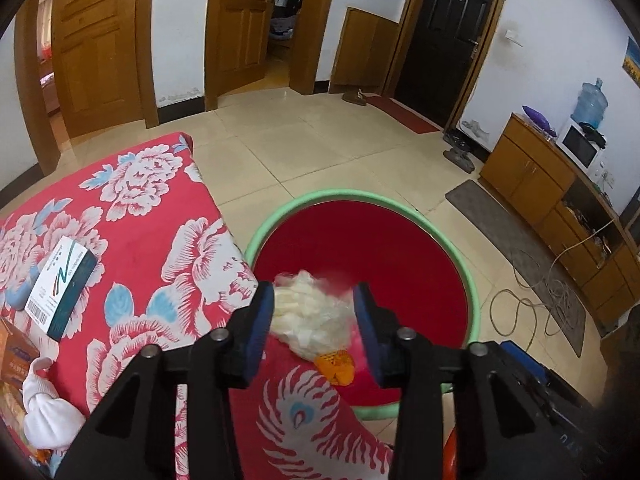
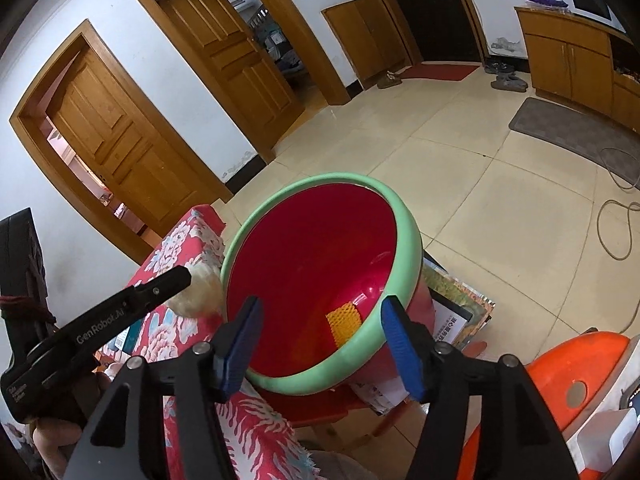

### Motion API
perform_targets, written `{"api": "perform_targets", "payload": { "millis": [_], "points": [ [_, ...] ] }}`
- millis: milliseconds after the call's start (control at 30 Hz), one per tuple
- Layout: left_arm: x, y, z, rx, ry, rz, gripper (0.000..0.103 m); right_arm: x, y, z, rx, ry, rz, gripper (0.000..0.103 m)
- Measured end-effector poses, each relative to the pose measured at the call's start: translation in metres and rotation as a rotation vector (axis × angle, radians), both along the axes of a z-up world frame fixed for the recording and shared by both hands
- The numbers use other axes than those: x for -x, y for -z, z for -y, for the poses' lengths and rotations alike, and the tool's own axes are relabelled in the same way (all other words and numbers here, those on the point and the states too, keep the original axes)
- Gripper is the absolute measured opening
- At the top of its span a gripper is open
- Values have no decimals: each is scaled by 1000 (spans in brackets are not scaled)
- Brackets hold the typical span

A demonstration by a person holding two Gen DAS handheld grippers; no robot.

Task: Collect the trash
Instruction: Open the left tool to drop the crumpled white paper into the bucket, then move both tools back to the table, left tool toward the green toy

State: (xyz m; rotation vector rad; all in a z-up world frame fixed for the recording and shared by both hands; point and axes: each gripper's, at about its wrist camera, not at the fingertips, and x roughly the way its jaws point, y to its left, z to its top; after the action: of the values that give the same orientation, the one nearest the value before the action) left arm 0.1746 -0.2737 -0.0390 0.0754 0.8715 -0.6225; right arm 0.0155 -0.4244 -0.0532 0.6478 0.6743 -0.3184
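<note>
Left gripper [image 1: 314, 312] jaws parted around a crumpled plastic bag [image 1: 316, 312], contact unclear, over the red bin [image 1: 360, 196]; right gripper [image 2: 320, 344] spread, empty.

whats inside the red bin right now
The right wrist view shows one orange mesh piece at the bottom of the bin. The near wall hides the floor just under the closest rim, so anything there cannot be seen.

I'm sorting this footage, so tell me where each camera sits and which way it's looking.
Left wrist: on the left gripper, angled down past a whitish plastic wad between its fingers into the red bin.
Right wrist: on the right gripper, angled down at the bin; left gripper shows.
Shared: bin, floral cloth.
</note>
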Motion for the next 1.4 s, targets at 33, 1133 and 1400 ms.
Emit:
{"api": "perform_targets", "payload": {
  "millis": [33, 1133, 1400],
  "points": [
    [0, 0, -1, 3, -6, -4, 46, 0, 1, 1, -4, 2, 0, 65],
    [60, -38, -152, -2, -319, 47, 57, 18, -29, -92, 14, -243, 69, 74],
    [62, -27, -215, -18, -465, -10, 57, 15, -23, -117, 14, -301, 27, 76]
  ]
}}
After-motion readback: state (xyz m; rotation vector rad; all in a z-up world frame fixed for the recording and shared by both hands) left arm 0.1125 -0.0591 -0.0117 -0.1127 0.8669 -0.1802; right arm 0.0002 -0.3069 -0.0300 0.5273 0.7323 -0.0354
